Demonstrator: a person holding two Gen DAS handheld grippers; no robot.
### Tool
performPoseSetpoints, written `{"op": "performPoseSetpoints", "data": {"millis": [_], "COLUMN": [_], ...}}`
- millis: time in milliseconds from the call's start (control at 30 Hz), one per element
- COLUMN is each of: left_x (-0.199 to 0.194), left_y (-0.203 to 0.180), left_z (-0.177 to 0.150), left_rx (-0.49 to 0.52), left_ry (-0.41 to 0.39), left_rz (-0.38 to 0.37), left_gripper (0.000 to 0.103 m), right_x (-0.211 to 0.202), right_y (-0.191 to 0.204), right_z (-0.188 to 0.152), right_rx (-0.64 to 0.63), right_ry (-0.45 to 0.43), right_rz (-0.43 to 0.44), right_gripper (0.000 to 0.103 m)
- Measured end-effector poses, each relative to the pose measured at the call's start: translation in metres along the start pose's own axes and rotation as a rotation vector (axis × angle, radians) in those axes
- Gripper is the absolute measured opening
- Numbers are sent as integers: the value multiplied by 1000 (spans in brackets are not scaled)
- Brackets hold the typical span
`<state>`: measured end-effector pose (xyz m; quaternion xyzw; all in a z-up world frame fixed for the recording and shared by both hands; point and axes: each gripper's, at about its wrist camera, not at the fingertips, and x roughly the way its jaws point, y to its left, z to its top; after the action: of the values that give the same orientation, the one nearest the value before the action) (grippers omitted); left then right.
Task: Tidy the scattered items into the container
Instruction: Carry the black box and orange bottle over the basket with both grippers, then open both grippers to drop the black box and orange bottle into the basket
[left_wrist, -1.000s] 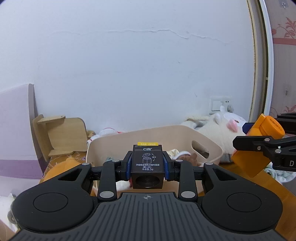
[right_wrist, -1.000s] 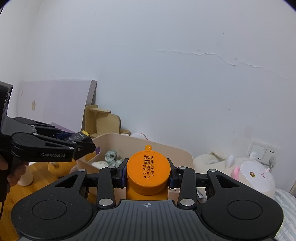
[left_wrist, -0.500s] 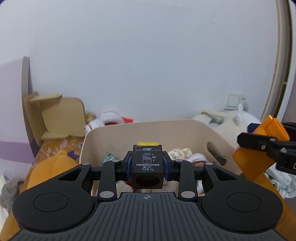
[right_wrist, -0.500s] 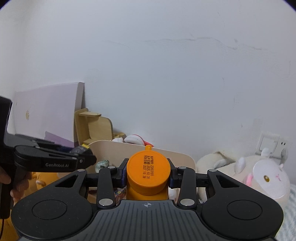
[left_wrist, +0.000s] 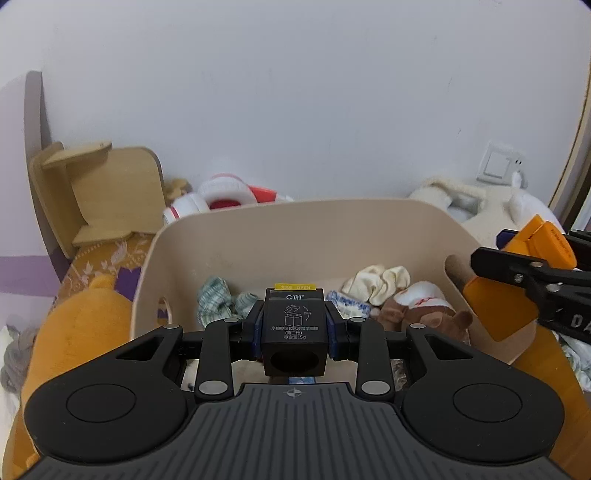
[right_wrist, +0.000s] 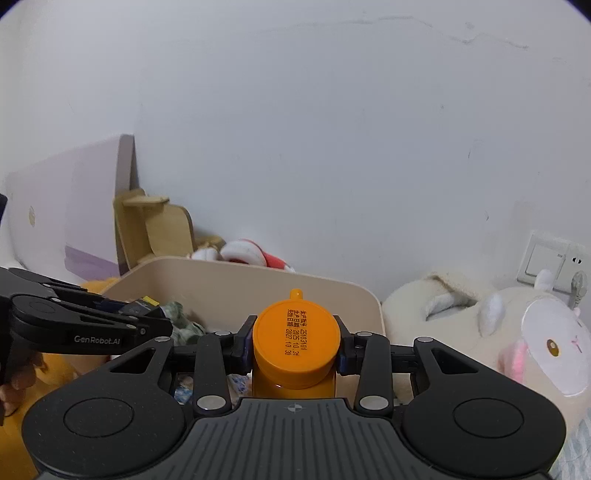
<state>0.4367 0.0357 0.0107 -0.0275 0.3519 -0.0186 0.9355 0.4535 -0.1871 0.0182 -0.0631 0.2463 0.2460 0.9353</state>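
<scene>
Left wrist view: left gripper (left_wrist: 294, 334) clamped on small black box (left_wrist: 294, 332), hanging over beige bin (left_wrist: 295, 236). Socks, plush bear lie inside bin.

Right wrist view: right gripper (right_wrist: 295, 347) pinching orange bottle (right_wrist: 295, 343) by capped end, just short of bin's (right_wrist: 258, 284) near rim. White plush right of bin.

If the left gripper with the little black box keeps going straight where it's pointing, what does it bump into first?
Probably the bunched greenish sock in the beige bin, just past the left gripper and its black box. Depth is hard to judge.
</scene>
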Motion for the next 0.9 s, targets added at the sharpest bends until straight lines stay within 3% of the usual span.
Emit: {"op": "performPoseSetpoints", "data": {"millis": [433,800,833,900], "left_x": [34,39,38,35], "left_y": [-1,2,2,1], "left_z": [-6,-8,-8,-8], "left_rx": [4,-6,-6,-3], "left_ry": [118,129,127,122], "left_rz": [42,50,47,42], "left_gripper": [32,32,33,47], "right_x": [26,41,44,47], "right_y": [1,8,9,10], "right_z": [-8,-9,-9,-8], "right_rx": [-14,-4,-2,-2], "right_ry": [80,116,127,143], "right_rz": [-9,2,10,17], "right_gripper": [36,36,37,51]}}
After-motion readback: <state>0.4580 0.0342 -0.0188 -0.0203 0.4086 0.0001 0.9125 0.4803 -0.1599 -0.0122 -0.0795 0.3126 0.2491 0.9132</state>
